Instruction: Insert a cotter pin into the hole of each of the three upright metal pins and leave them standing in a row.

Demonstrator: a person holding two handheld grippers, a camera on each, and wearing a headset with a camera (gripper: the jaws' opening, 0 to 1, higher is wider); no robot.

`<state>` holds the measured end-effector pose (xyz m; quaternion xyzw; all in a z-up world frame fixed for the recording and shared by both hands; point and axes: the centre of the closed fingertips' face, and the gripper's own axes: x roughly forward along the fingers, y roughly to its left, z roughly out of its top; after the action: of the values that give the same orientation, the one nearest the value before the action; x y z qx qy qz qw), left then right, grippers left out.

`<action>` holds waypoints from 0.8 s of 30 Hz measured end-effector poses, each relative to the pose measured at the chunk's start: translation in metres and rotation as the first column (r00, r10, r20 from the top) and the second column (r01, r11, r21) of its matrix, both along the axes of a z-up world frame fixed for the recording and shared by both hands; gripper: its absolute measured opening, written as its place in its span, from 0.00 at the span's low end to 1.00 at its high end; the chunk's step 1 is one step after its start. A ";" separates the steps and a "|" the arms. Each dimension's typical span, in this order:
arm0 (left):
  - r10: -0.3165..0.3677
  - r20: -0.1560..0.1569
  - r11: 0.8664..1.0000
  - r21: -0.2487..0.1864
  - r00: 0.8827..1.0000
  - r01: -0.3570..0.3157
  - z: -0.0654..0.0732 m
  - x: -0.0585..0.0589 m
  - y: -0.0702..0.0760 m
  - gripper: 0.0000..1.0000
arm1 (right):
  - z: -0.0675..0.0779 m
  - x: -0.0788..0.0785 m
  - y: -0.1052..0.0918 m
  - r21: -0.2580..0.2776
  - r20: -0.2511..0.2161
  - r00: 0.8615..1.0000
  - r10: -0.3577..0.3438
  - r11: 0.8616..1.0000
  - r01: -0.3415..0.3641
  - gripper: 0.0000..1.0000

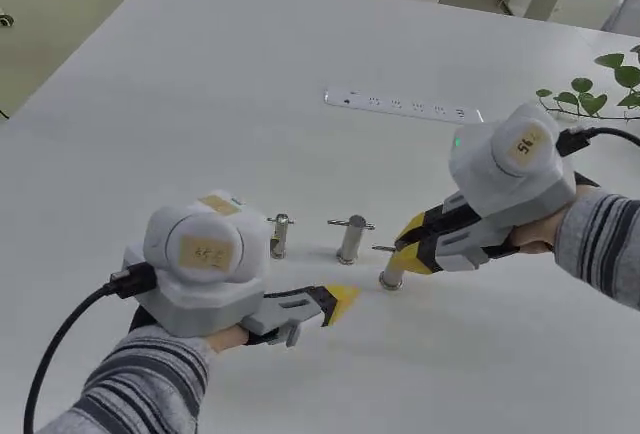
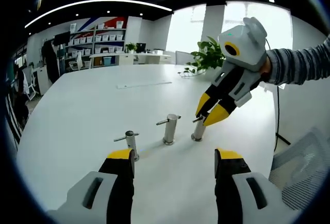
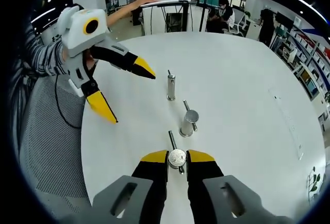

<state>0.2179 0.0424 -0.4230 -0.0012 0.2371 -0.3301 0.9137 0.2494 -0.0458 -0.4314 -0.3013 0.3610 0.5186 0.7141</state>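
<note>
The right gripper (image 1: 408,244), jaws pinched on the cotter pin (image 1: 383,248) atop the rightmost metal pin (image 1: 392,274) at centre frame, is seemingly seating the last insertion while the left gripper (image 2: 174,157) is hovering at lower left, jaws apart, so the next move is calling for a gentle release that leaves the pin standing.

Illegible stickers (image 1: 205,251), atop left hand-held gripper (image 1: 338,306), right hand-held gripper (image 1: 408,245)

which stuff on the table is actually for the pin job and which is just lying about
For the job: left pin, middle pin, gripped pin, cotter pins, left gripper, right gripper.
Lying about: power strip, plant.
</note>
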 end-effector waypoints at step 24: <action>0.029 0.078 1.000 -0.014 0.997 -0.028 0.017 0.005 0.023 0.85 | -0.012 0.027 -0.026 -0.059 0.000 1.000 -0.015 0.998 0.015 0.08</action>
<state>0.2231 0.0652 -0.4058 0.0026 0.1990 -0.3182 0.9269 0.2759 -0.0721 -0.4430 -0.3196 0.3785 0.5023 0.7087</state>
